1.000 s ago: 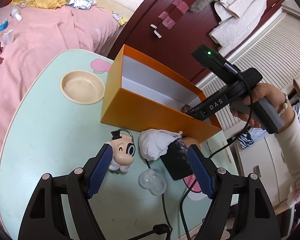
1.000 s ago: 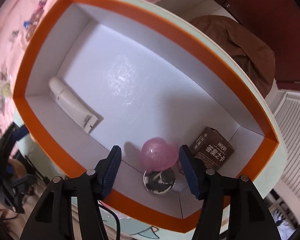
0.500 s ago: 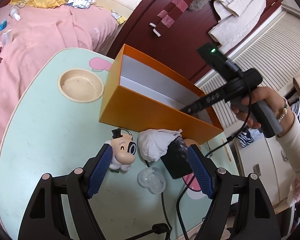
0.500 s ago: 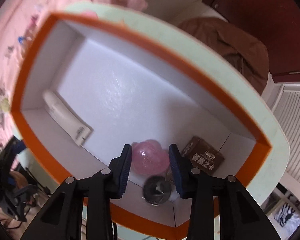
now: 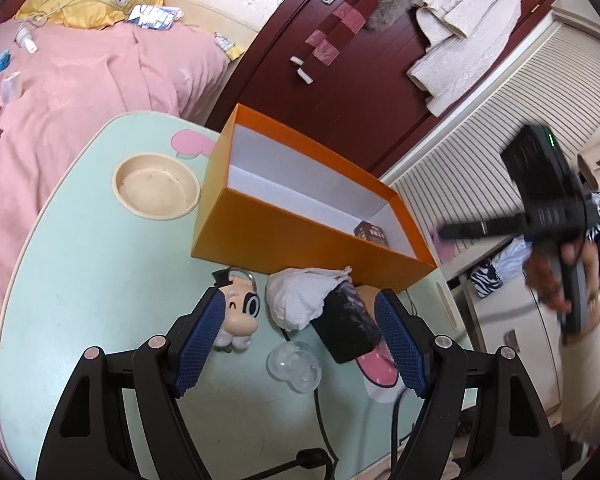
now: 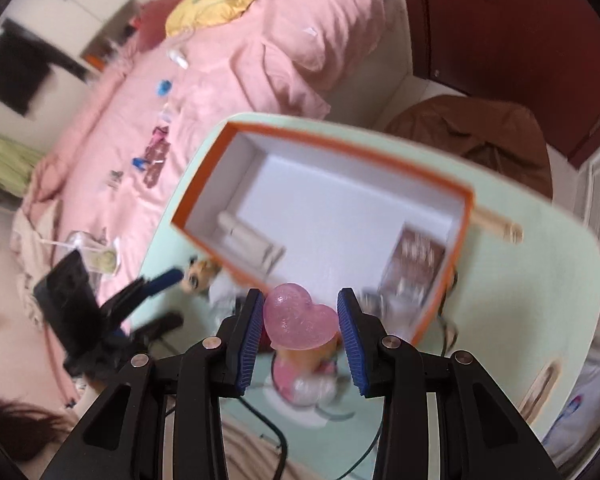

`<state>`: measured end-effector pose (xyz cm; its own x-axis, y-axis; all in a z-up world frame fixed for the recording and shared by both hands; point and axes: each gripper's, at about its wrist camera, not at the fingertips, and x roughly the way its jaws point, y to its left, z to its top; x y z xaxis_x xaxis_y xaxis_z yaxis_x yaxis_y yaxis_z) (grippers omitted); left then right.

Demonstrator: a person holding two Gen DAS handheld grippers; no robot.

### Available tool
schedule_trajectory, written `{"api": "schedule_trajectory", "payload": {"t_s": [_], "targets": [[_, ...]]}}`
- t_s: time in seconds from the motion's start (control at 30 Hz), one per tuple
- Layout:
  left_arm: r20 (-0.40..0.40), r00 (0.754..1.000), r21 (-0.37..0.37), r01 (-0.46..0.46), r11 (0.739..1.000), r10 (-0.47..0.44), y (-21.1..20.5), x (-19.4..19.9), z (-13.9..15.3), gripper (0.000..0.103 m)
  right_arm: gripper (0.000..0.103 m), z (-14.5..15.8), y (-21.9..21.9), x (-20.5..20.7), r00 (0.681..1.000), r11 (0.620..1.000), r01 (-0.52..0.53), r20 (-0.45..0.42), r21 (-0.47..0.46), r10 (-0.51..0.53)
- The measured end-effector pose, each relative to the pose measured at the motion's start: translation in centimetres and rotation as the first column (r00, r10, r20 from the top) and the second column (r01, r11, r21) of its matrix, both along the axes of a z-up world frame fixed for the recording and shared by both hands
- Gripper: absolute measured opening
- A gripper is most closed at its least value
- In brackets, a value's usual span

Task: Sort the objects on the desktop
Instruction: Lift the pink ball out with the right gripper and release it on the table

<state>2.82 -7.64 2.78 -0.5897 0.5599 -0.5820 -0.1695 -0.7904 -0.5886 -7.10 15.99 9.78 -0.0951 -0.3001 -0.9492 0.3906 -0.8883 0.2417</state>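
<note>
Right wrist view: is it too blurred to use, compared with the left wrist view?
Right wrist view: background, orange box and table smeared by motion blur; the right hand-held gripper and its pink heart stay sharp. Left wrist view: table items crisp, only the right hand-held gripper streaked. Both show strong fisheye bending at edges.

Both wrist views look down their tongs, sharing the orange box (image 5: 308, 236) (image 6: 324, 208).

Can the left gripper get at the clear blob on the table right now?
Probably yes. The left gripper is open, and the clear blob lies bare on the table between its fingers, nothing on top.
</note>
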Motion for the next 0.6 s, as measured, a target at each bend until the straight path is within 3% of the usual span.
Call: {"api": "schedule_trajectory", "payload": {"t_s": [0.27,0.47,0.6], "targets": [[-0.025,0.999,0.095,0.029,0.995,-0.027,0.4,-1.1,1.7,0.077,0.037,-3.5,4.3,5.3,0.994,0.993,0.102,-0.025,-0.055,-0.104],[0.021,0.993,0.074,0.112,0.991,-0.114,1.7,-4.3,4.3,0.077,0.038,-6.1,5.4,6.6,0.984,0.985,0.131,-0.108,-0.11,-0.143],[0.105,0.979,0.001,0.176,0.984,-0.175,3.9,-7.6,6.0,0.077,0.052,-6.6,6.3,7.4,0.949,0.964,0.194,-0.215,-0.183,-0.232]]}}
